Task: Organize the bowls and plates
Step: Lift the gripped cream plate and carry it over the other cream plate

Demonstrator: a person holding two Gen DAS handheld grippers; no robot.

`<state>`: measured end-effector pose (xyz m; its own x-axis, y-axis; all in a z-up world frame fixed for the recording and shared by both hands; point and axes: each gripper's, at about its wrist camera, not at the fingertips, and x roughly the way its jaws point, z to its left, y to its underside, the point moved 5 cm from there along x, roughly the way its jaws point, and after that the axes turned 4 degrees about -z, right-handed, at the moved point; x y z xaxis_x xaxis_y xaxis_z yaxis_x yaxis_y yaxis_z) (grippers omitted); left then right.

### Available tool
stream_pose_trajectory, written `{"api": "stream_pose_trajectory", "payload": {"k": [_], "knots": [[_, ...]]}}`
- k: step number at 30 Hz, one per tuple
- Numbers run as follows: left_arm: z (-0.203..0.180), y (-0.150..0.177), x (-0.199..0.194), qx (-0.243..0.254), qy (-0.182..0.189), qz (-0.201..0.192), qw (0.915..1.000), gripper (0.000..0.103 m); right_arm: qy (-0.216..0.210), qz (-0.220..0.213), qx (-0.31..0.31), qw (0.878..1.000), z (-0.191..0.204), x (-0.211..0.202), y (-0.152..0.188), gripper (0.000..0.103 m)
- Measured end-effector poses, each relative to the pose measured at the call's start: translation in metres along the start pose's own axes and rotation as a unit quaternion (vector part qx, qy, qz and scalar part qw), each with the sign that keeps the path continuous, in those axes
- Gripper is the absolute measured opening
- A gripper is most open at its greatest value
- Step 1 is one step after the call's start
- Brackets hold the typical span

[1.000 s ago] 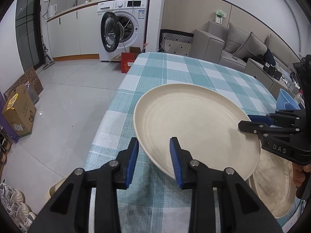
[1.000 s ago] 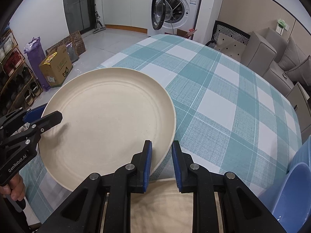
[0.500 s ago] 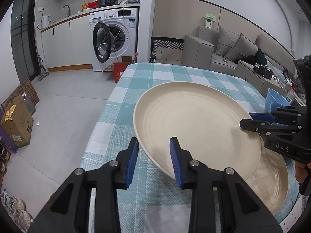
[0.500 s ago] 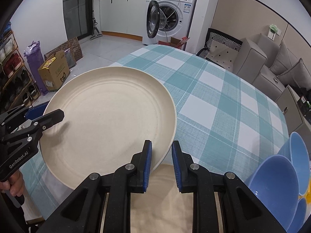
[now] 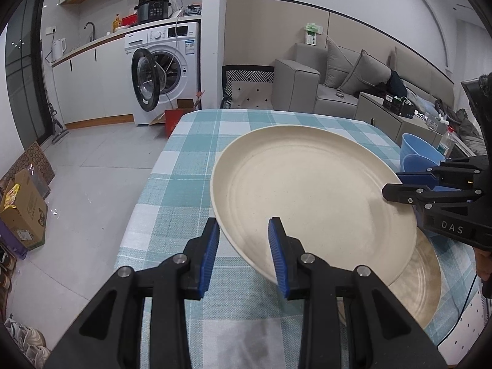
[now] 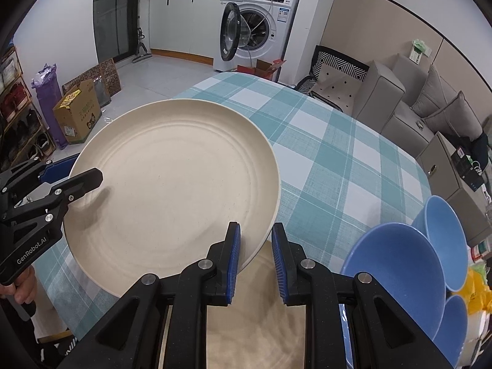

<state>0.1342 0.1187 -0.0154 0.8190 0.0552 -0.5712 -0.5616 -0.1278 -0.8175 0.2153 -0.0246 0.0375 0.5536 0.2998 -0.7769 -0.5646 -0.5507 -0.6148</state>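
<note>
A large cream plate (image 5: 310, 196) (image 6: 175, 181) is held in the air above the checked table, tilted. My left gripper (image 5: 244, 255) grips its near rim, one jaw above and one below. My right gripper (image 6: 253, 258) grips the opposite rim the same way; it shows at the right in the left wrist view (image 5: 409, 189). A second cream plate (image 5: 421, 286) (image 6: 255, 323) lies on the table under the held one. Blue bowls (image 6: 396, 279) (image 5: 416, 150) stand to the right.
The table with a teal checked cloth (image 6: 332, 153) runs toward a grey sofa (image 5: 335, 80). A washing machine (image 5: 163, 67) with its door open stands behind. Cardboard boxes (image 5: 21, 209) and shoes lie on the floor at the left.
Both grippers have lifted the cream plate higher and the views have risen. More of the lower plate and the blue bowls now shows.
</note>
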Motion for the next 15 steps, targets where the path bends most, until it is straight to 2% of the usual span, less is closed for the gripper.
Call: {"api": "stream_pose_trajectory", "payload": {"k": [15], "knots": [[-0.033, 0.006, -0.008, 0.037, 0.020, 0.002, 0.9991, 0.032, 0.018, 0.013, 0.026, 0.999, -0.018, -0.020, 0.036, 0.021]]}}
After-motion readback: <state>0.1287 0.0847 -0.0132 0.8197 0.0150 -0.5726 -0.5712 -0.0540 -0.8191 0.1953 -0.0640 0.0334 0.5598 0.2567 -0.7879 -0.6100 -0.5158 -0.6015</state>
